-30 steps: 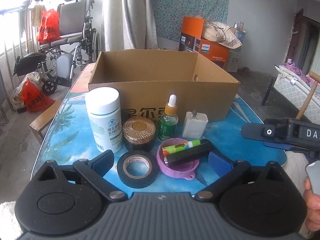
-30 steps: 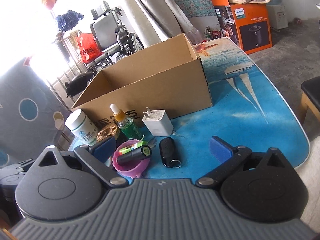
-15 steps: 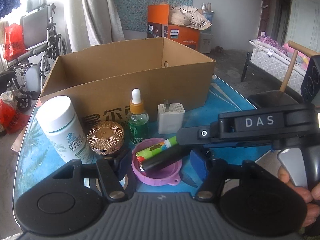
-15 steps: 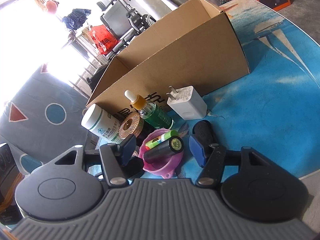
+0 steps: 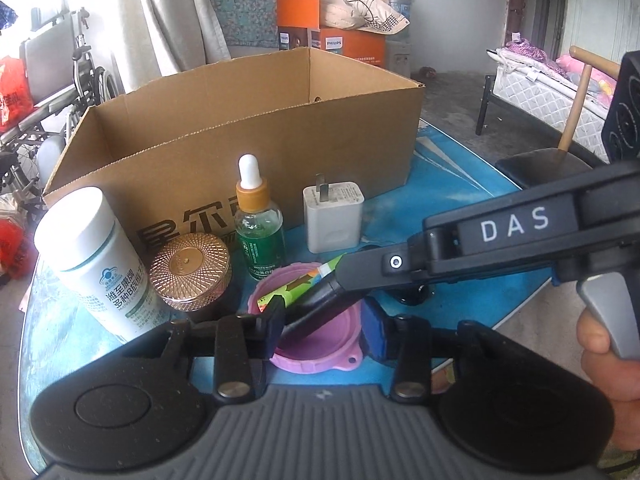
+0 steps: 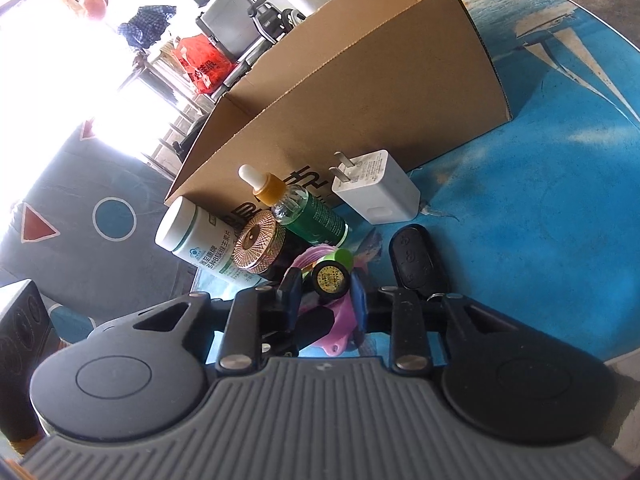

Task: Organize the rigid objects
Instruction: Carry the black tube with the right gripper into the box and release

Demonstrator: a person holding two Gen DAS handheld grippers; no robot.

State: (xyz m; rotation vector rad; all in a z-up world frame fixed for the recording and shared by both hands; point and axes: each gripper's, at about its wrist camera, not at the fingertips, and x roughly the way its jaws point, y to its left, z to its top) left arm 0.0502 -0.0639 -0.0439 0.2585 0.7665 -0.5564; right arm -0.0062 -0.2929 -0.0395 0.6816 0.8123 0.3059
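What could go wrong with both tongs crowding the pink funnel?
1. Left tongs and right tongs both sit at the pink funnel; they may collide.
2. The black cylinder lies tilted across the funnel; a pinch could flip it out.
3. The dropper bottle stands close behind; a nudge might topple it.

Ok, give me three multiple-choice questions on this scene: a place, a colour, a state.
1. The white charger stands: A on the table before the cardboard box; B inside that box; C atop that box.
2. The dropper bottle holds liquid that is: A red; B green; C clear.
3. The white bottle is: A tipped over; B uncapped; C upright, capped.
Answers: A, it rests on the blue tabletop by the box wall; B, green shows through the glass; C, its cap sits on top.
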